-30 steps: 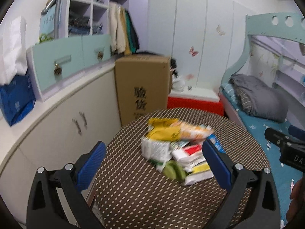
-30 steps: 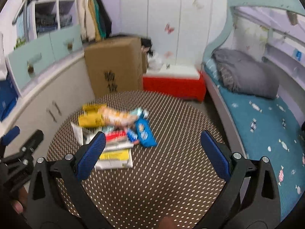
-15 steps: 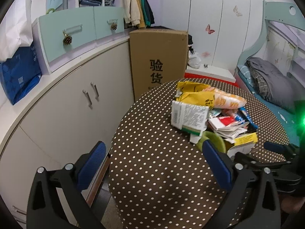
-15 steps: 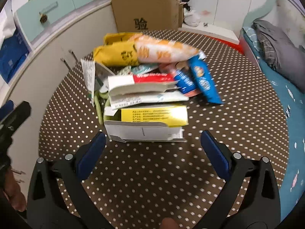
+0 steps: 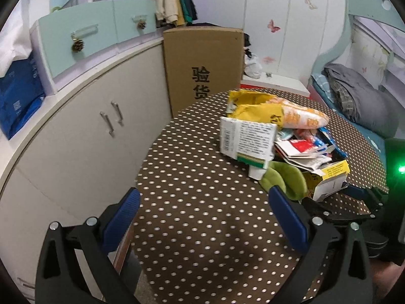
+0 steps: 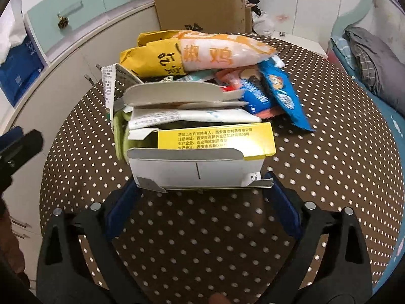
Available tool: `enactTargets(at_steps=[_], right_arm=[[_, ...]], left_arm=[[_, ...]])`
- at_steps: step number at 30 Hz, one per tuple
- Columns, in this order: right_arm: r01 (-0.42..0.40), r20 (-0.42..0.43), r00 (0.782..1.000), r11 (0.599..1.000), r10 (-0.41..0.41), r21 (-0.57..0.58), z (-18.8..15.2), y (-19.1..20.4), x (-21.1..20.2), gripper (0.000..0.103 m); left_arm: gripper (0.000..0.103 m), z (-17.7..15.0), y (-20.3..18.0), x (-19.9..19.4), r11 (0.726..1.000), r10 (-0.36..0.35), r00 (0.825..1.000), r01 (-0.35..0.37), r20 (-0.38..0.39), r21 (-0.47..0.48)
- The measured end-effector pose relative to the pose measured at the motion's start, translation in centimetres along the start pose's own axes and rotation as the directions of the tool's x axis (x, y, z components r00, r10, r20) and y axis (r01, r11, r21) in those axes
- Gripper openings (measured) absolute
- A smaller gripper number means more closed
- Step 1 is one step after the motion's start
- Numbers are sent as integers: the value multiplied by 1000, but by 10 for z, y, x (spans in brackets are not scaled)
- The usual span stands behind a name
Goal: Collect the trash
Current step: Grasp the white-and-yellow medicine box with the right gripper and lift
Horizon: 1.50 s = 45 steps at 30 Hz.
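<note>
A heap of trash sits on the round table with its brown, white-dotted cloth, toward the far right part of the top as the left wrist view shows it. The right gripper is spread wide, its blue fingertips flanking the near end of the yellow-and-white medicine box at the front of the heap; whether the pads touch the cardboard cannot be told. Behind that box lie flattened white cartons, a blue snack wrapper, an orange-and-white snack bag and a yellow bag, with something green tucked under the left side. The left gripper hangs open over bare tablecloth, holding nothing, to the left of the pile and near the green item. A white printed carton leans at the pile's left edge. Beyond the table stand a cardboard box, white cabinets and a bed.
</note>
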State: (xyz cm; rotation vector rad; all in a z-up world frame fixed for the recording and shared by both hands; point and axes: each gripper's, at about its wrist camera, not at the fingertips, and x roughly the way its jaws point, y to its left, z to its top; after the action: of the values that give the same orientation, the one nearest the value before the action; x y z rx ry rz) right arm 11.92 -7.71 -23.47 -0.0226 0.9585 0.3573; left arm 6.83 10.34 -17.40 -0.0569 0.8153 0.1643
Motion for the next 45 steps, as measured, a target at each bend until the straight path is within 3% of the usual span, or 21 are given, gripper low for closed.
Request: enactTargets(at_steps=[8,12,17,20,24,27,33,35,36,37,41,42,45], right_arm=[[30,19,999,995,-32,97,-19,-40,-25,93],[36,41,998,991,-42,130,-21,-58,-37,93],[38,62,997,987,-48,157,-23,-73,-49,93],[34,71,996,984,-47,172,-24,-80,-54,93],[29,78,996,982,-45,185,-21,-86,-59,93],[24,87,995,982,-41,186,-21,-86,-61,92],[20,94,995,983,-37,182,-15,-82,-61,92],[19,97,995,984,-37,180,-13,-82,-62,92],[18,99,994,984,-36,180,-13,-82,-62,92],[17,101,994,984,-36,180,-12,-82,-63,92],[12,113,993,983,-32,181,-13,-85,-65,92],[11,118,992,983,-33,183,-13,-87,-67,92],[1,136,990,982,-28,191,-15,-93,-72,92]], left_arm=[[99,-4,-42,25,992,-96,995,99,-42,79],[99,-6,-62,44,988,-104,992,112,-76,106],[99,0,-69,38,982,-163,986,166,-43,85],[99,7,-69,34,985,-135,991,135,-4,110],[99,22,-49,50,994,-89,996,89,3,57],[99,30,-43,64,997,-32,999,31,4,71],[98,41,-44,72,996,-9,999,6,41,83],[79,42,-40,74,998,-34,998,31,55,60],[56,42,-37,78,998,-55,998,53,40,44],[40,42,-34,82,997,-73,997,72,19,30],[17,39,-22,79,997,-79,996,78,46,8],[5,38,-19,76,996,-85,995,85,53,-1],[5,38,-12,64,996,-91,992,92,84,-13]])
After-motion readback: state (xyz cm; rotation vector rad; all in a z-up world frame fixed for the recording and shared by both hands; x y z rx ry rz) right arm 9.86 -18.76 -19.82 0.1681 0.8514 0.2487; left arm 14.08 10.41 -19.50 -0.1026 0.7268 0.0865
